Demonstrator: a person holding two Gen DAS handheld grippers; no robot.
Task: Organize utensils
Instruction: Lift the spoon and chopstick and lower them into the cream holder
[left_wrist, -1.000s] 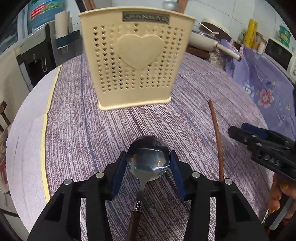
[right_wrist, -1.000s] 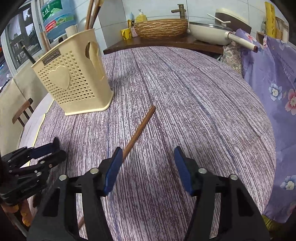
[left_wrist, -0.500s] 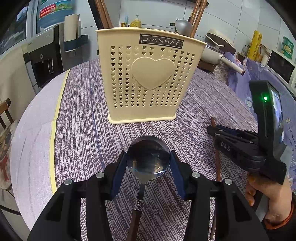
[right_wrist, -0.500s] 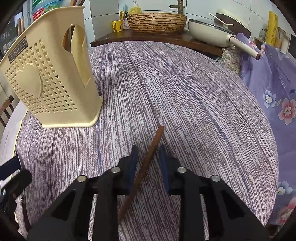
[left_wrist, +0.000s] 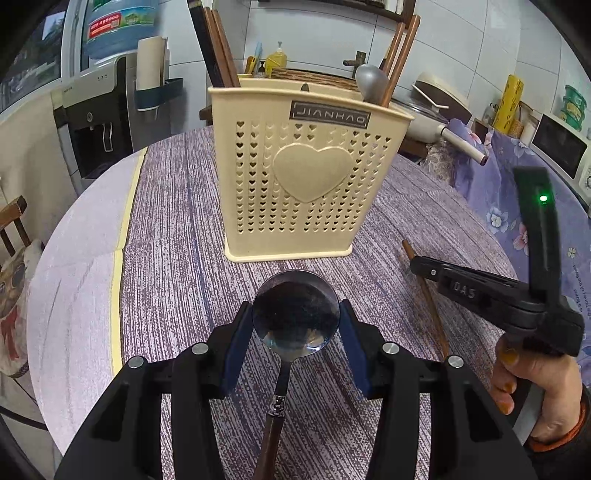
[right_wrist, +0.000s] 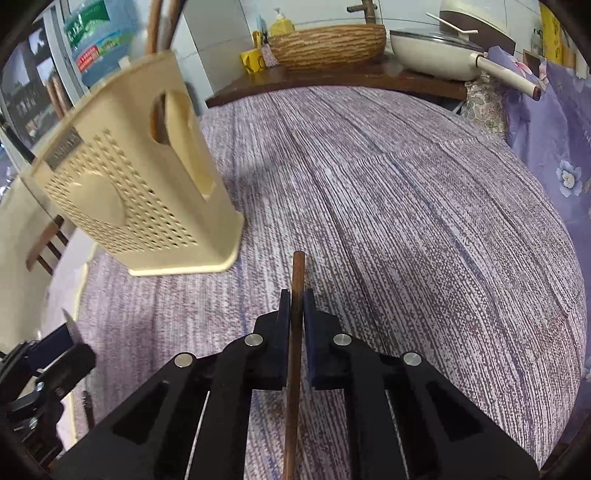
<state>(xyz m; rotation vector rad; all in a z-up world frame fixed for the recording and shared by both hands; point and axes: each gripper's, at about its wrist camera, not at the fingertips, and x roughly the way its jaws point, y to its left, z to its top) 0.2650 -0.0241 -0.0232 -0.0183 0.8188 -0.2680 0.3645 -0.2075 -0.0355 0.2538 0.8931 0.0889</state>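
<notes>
Before you is a round table (left_wrist: 173, 221) under a purple striped cloth (right_wrist: 424, 221), with a yellow strip (left_wrist: 117, 280) near its left edge. The cream holder (left_wrist: 306, 177) stands upright on the cloth.

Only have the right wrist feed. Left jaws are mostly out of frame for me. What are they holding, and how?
Observer: The left gripper is shut on a metal spoon, jaws pinching the two sides of its bowl. Its brown handle points back toward the camera.
Operator: Anything in the holder?
Observer: Yes. A grey spoon stands at the right end of the cream holder, with brown chopsticks beside it and more at the left end.
Operator: My gripper powered?
Observer: A green light glows on the body of the right gripper, above the single chopstick it grips.
</notes>
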